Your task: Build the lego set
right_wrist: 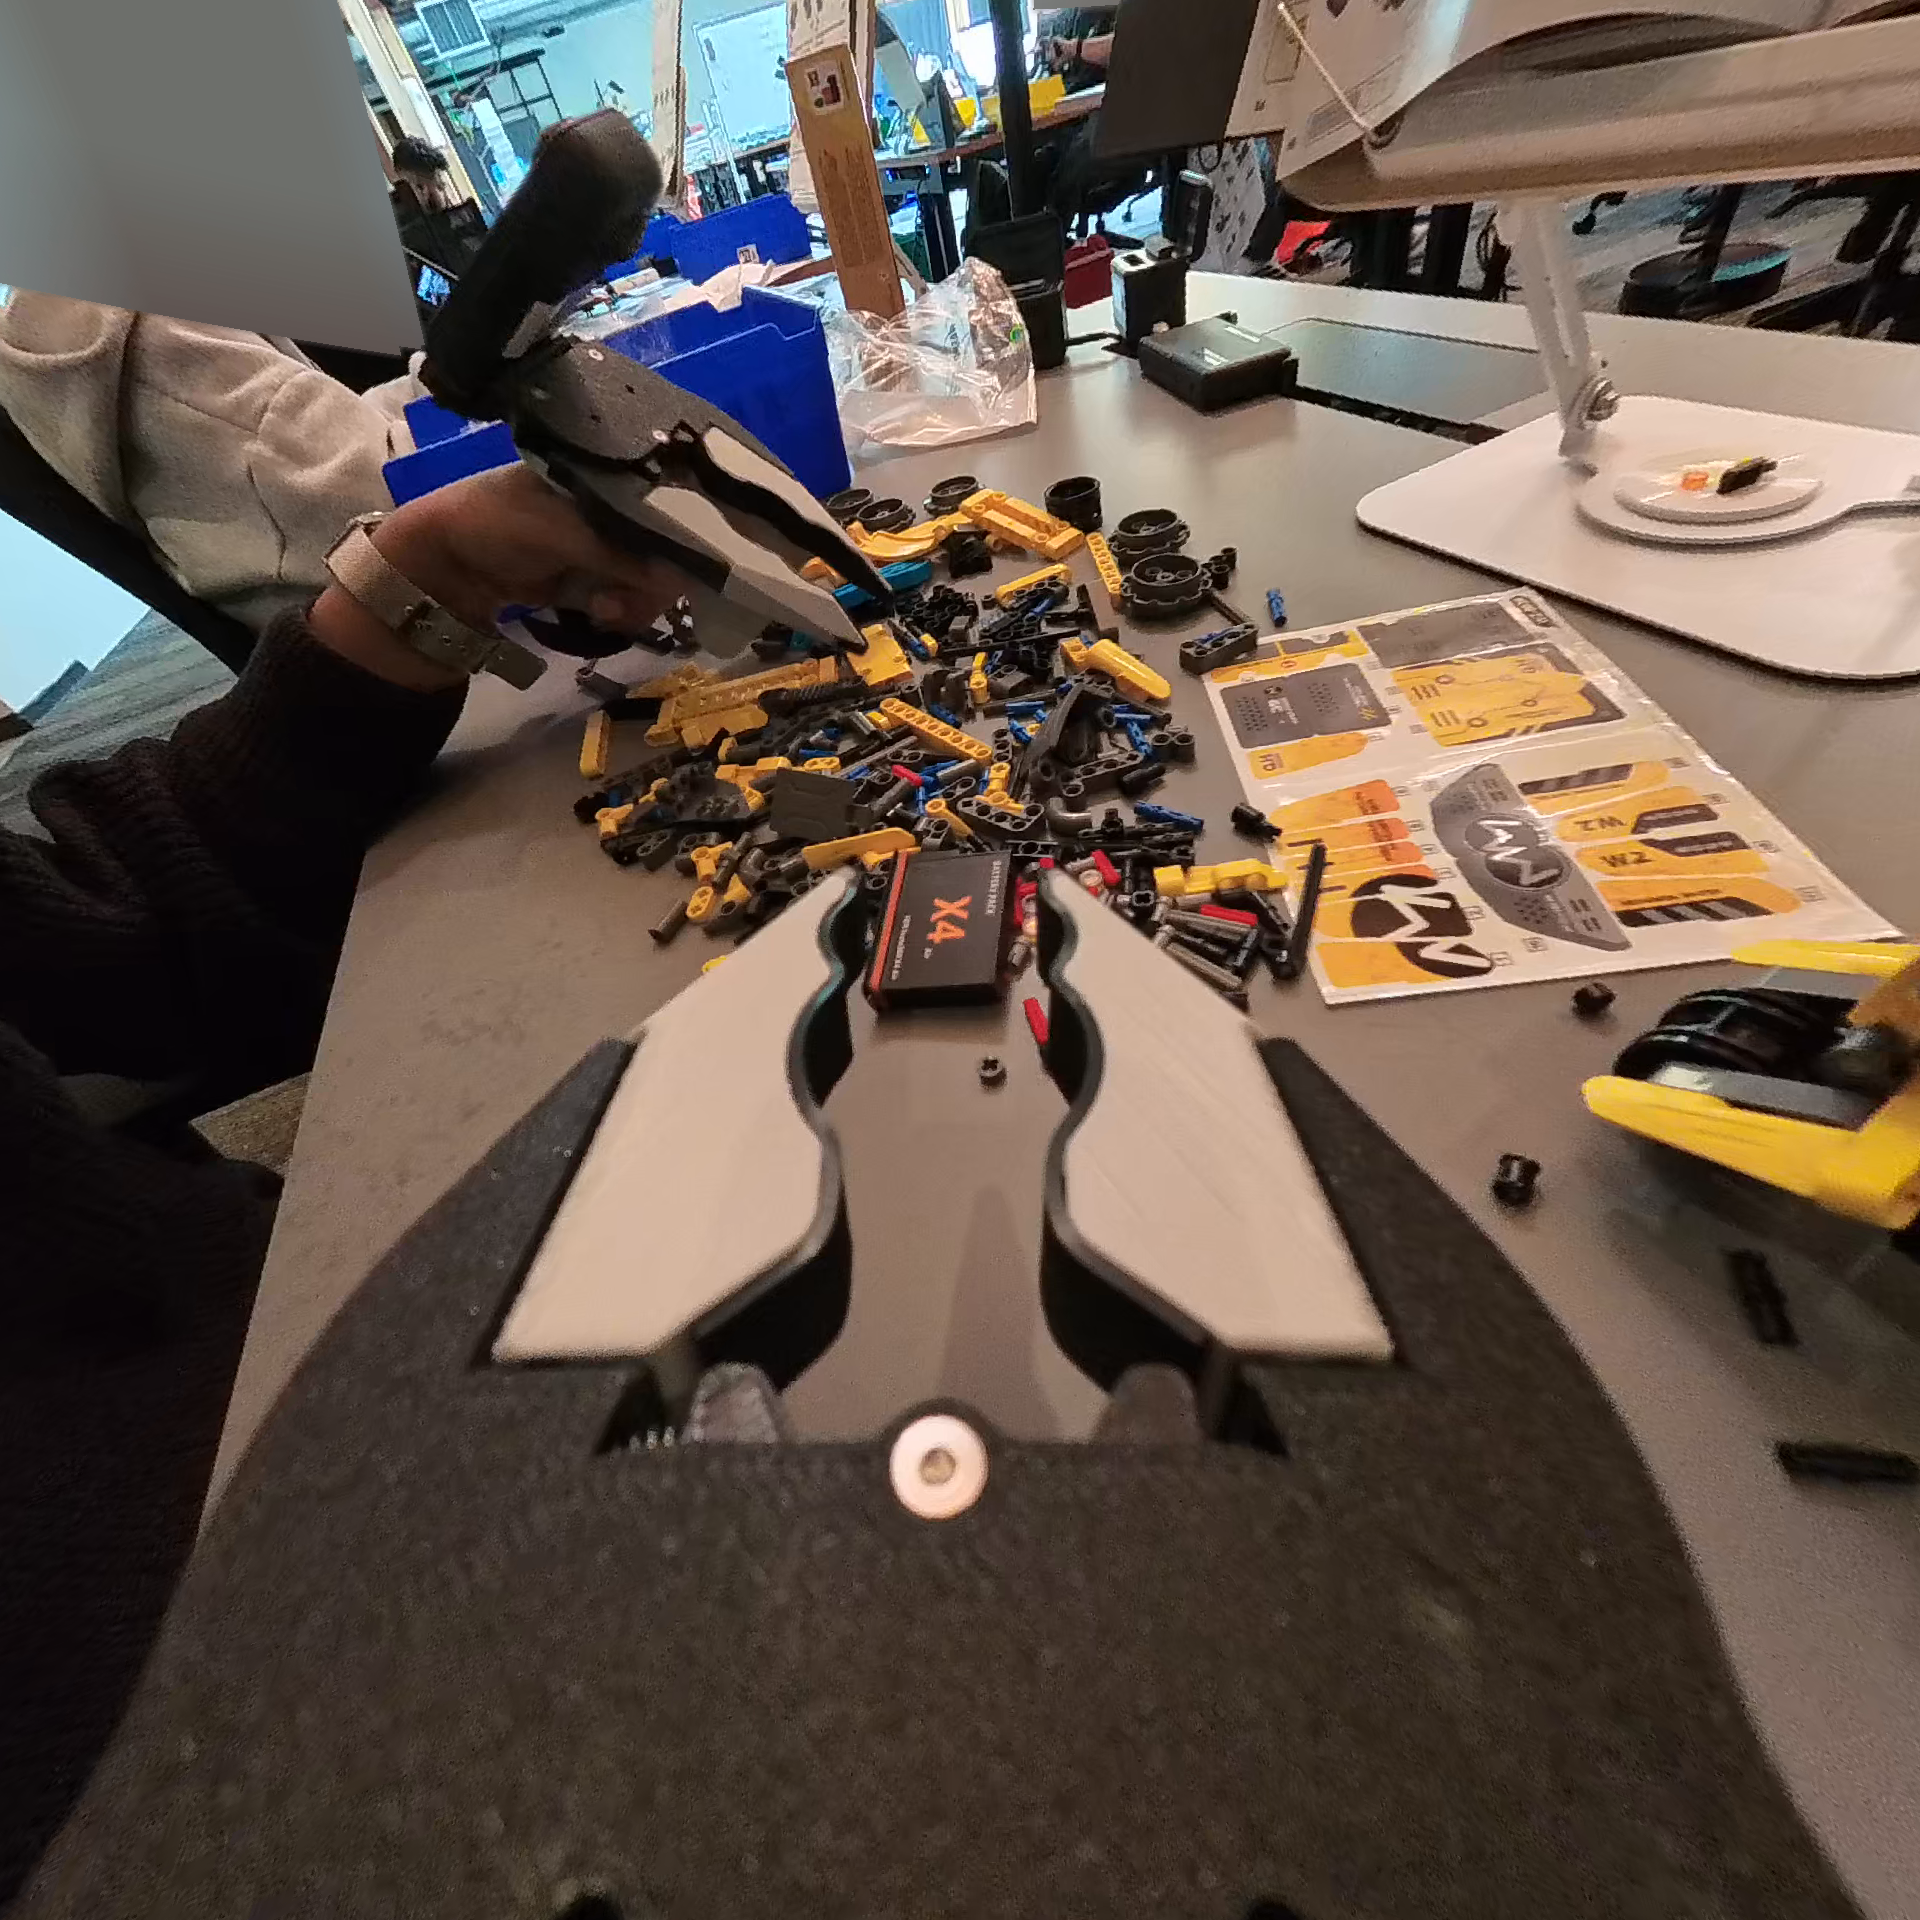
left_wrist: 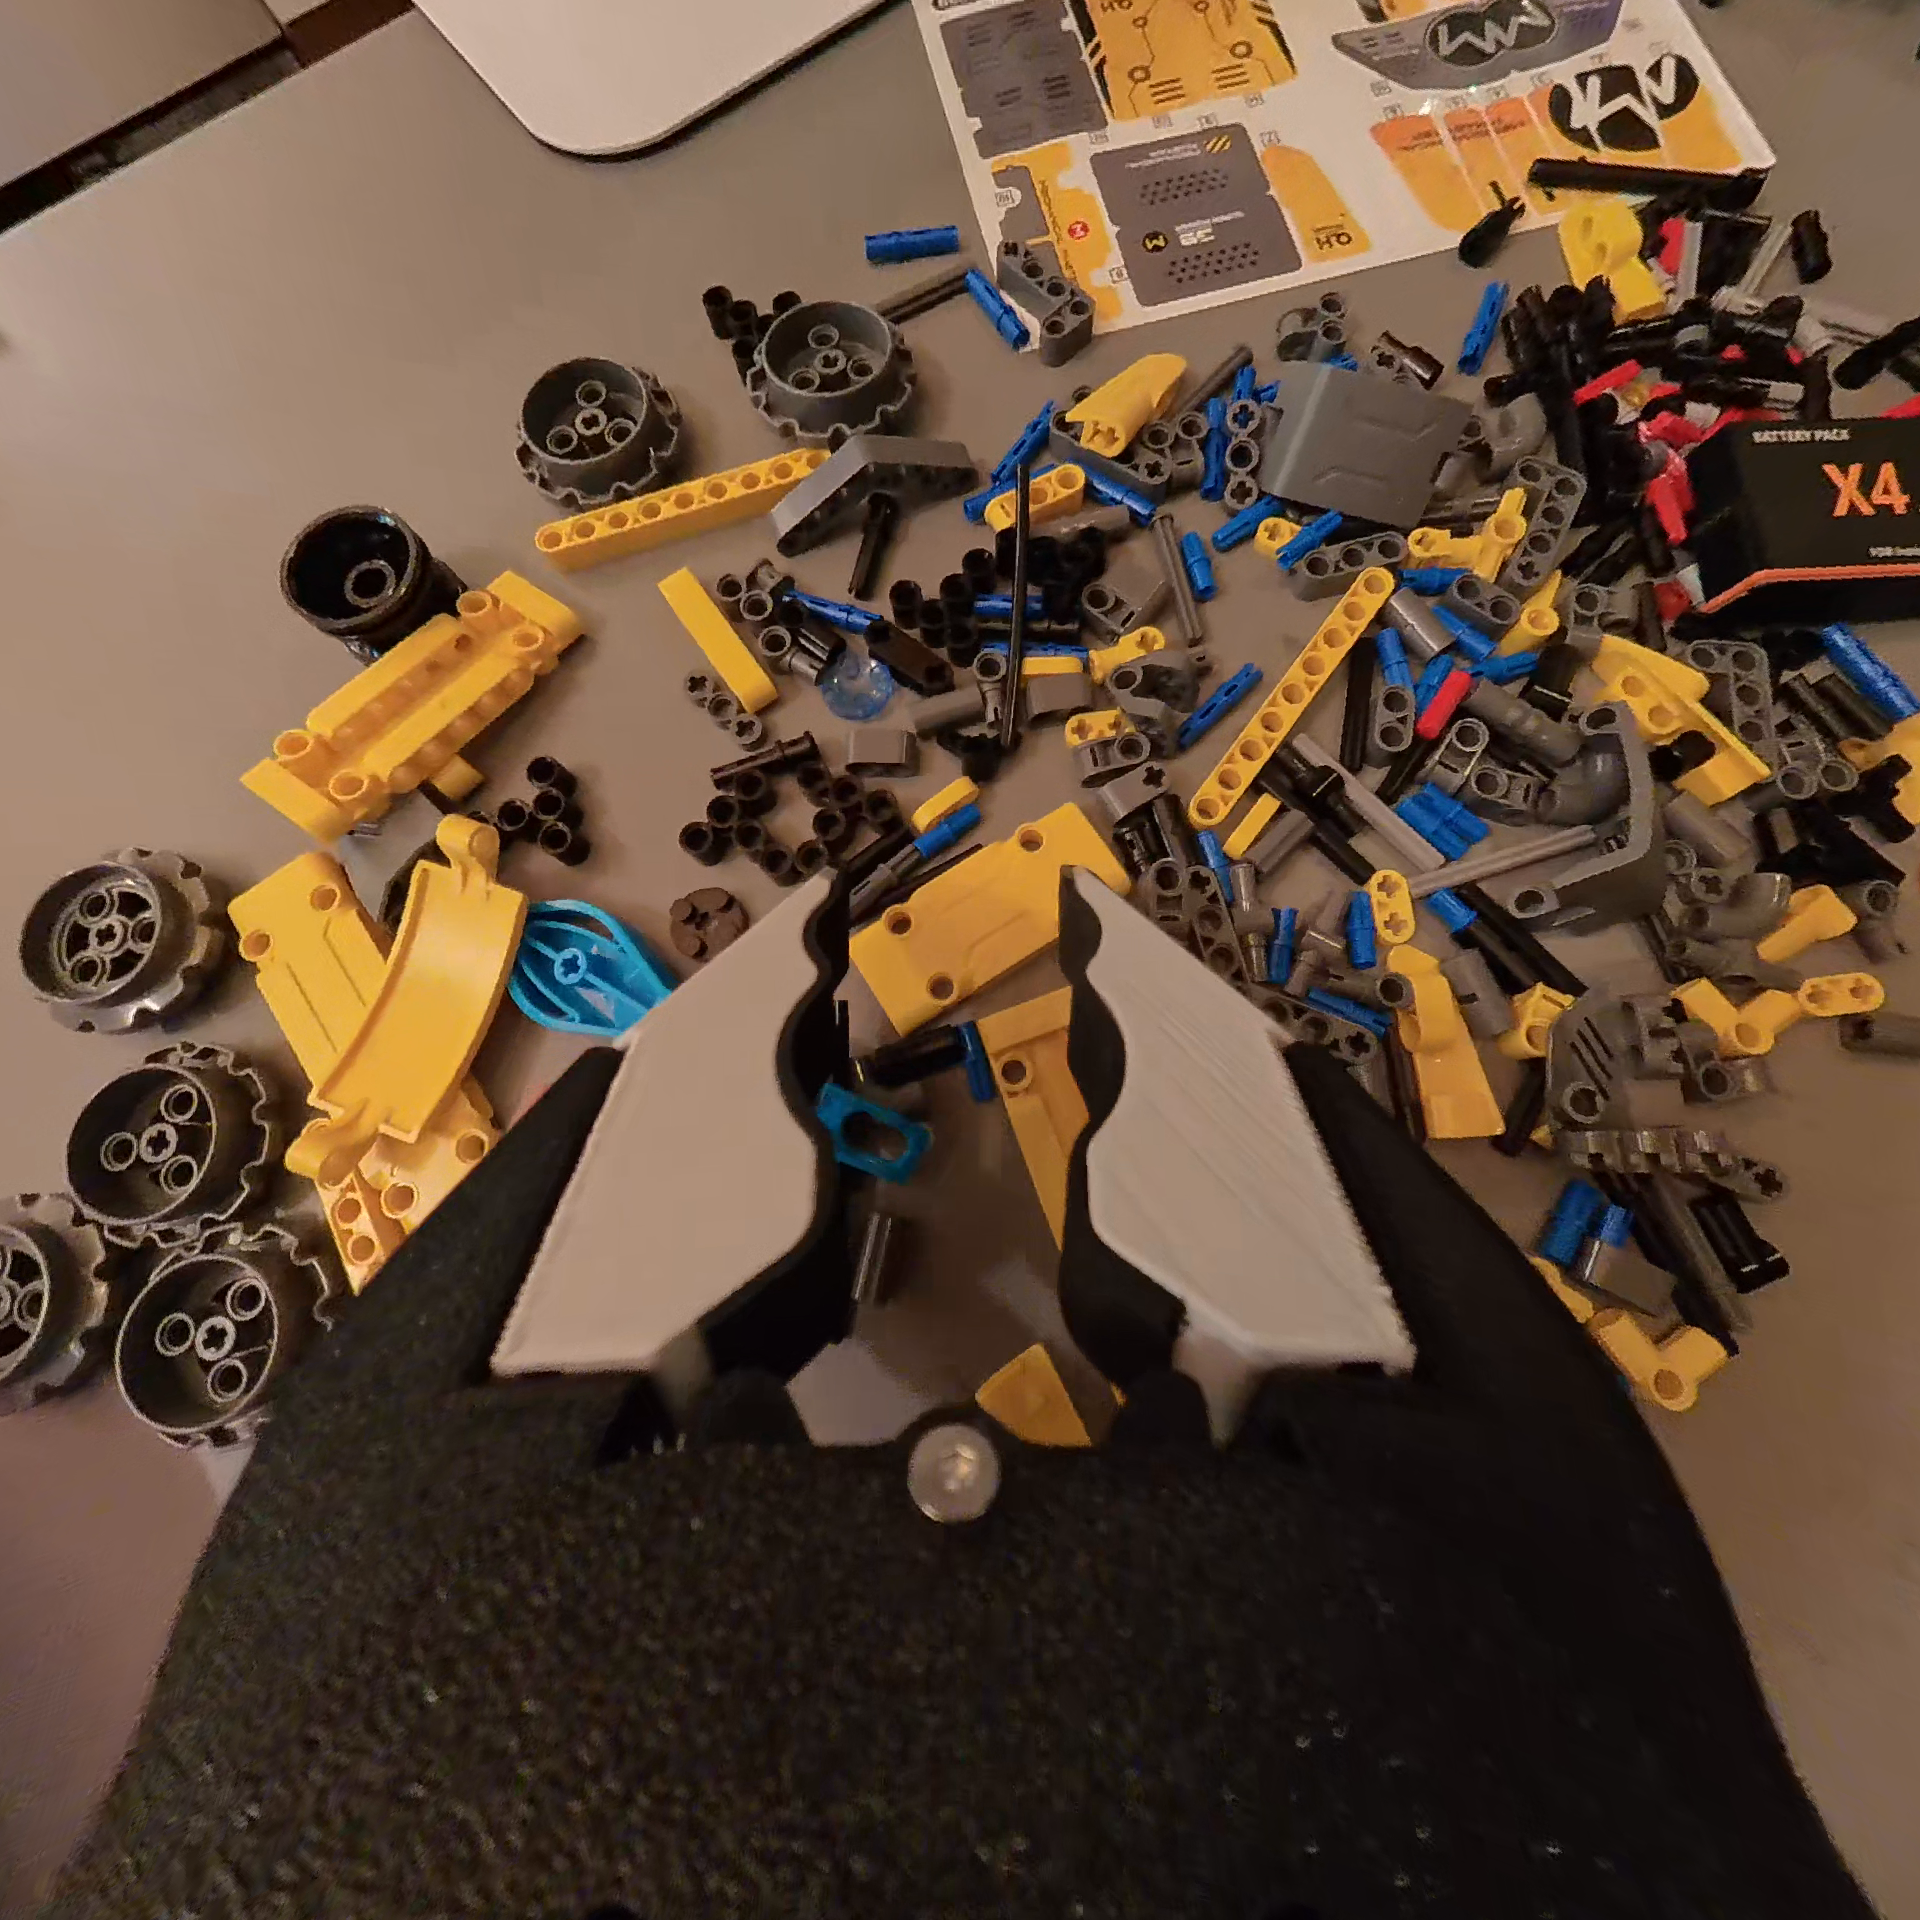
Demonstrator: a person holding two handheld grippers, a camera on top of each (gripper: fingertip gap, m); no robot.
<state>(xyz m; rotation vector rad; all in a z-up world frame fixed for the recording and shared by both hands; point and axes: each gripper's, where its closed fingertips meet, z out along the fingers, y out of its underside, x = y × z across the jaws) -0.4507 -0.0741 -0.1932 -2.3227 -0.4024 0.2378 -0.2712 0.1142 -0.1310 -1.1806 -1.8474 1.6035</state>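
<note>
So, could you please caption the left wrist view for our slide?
Open left gripper hovering over scattered yellow, blue and black lego pieces.

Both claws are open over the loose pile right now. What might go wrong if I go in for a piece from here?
1. The left claw hangs open over overlapping yellow plastic panels with a small light-blue connector between its fingers; closing may catch the wrong piece.
2. The right claw straddles the black box-shaped battery pack in a dense pile; nudging it could scatter small pins.
3. Loose black pins lie near the right claw; they could get knocked away.
</note>
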